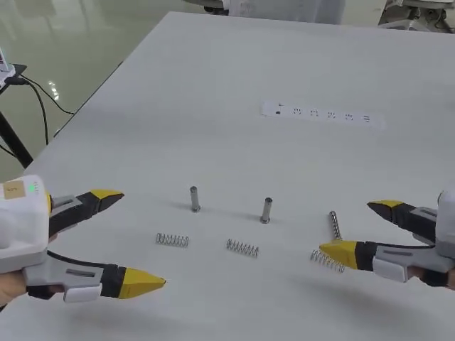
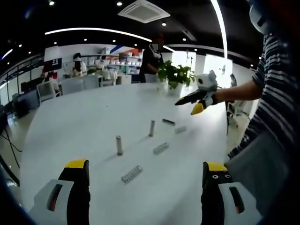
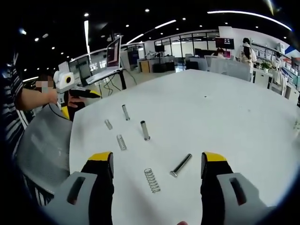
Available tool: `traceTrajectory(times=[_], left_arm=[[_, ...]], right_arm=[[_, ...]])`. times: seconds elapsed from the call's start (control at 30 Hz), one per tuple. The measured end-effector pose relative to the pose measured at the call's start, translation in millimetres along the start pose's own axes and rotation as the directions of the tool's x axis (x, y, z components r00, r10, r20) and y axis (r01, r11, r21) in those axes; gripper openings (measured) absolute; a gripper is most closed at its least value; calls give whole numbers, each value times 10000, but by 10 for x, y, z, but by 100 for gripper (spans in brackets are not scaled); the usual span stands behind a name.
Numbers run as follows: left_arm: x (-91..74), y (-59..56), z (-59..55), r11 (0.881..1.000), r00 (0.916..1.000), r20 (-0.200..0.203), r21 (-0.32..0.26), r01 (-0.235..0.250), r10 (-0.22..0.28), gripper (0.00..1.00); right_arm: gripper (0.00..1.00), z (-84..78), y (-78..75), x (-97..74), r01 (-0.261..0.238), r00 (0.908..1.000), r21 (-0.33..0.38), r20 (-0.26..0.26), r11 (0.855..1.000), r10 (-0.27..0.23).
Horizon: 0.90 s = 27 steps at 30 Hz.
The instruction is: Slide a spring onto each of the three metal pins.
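Springs [image 1: 242, 248] lie loose in a row on the white surface [image 1: 213, 106], each at about 6 o'clock of its pin, none threaded yet. The left pin [image 1: 195, 199] and middle pin [image 1: 266, 210] stand upright; the right pin [image 1: 334, 224] lies flat, just beside the right spring [image 1: 327, 260].

The task looks to be at its first pick. The right tool [image 1: 353, 228] hovers spread and empty with that spring and the fallen pin between its jaws. The left tool [image 1: 135, 238], also spread and empty, waits at 9 o'clock of the left spring [image 1: 172, 240].

The next move likely calls for a light pinch on the spring's coils, while the flat pin needs standing up or holding.

A power strip [image 1: 323, 114] lies at 12 o'clock; no brand or writing on it can be read.
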State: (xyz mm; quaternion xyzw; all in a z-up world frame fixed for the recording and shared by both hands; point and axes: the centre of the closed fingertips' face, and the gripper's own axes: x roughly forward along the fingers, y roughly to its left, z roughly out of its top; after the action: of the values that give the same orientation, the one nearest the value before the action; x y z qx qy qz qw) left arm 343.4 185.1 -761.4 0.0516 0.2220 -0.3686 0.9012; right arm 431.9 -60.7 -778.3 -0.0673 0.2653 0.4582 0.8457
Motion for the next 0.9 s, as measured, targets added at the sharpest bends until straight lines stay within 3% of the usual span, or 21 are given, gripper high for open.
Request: traceTrajectory(times=[0.07, 0.17, 0.3, 0.4, 0.43, 0.57, 0.9], left_arm=[[4, -2, 4, 10000, 10000, 2, 7, 1, -1, 98], [10, -10, 19, 10000, 10000, 43, 2, 16, -16, 98], [15, -17, 3, 10000, 10000, -41, 53, 41, -41, 98], [12, -23, -3, 10000, 10000, -71, 83, 44, -43, 98], [11, -24, -3, 9999, 10000, -80, 94, 49, -49, 98], [6, -3, 7, 9999, 10000, -76, 110, -1, 2, 98], [0, -4, -6, 10000, 10000, -70, 25, -17, 18, 98]], right_arm=[[68, -43, -89, 9, 438, 9982, 91, -417, 9990, -433], [66, -3, -115, 66, 423, 9982, 210, -433, 9989, -414], [57, 32, -151, 116, 533, 9968, 360, -617, 9979, -510], [50, 43, -221, 160, 786, 9940, 737, -819, 9942, -726], [49, 6, -273, 158, 1103, 9892, 971, -1073, 9891, -998], [44, -17, -346, 214, 1174, 9883, 1784, -1176, 9769, -973], [30, -140, -477, 347, 1500, 9770, 2298, -1833, 9616, -1086]])
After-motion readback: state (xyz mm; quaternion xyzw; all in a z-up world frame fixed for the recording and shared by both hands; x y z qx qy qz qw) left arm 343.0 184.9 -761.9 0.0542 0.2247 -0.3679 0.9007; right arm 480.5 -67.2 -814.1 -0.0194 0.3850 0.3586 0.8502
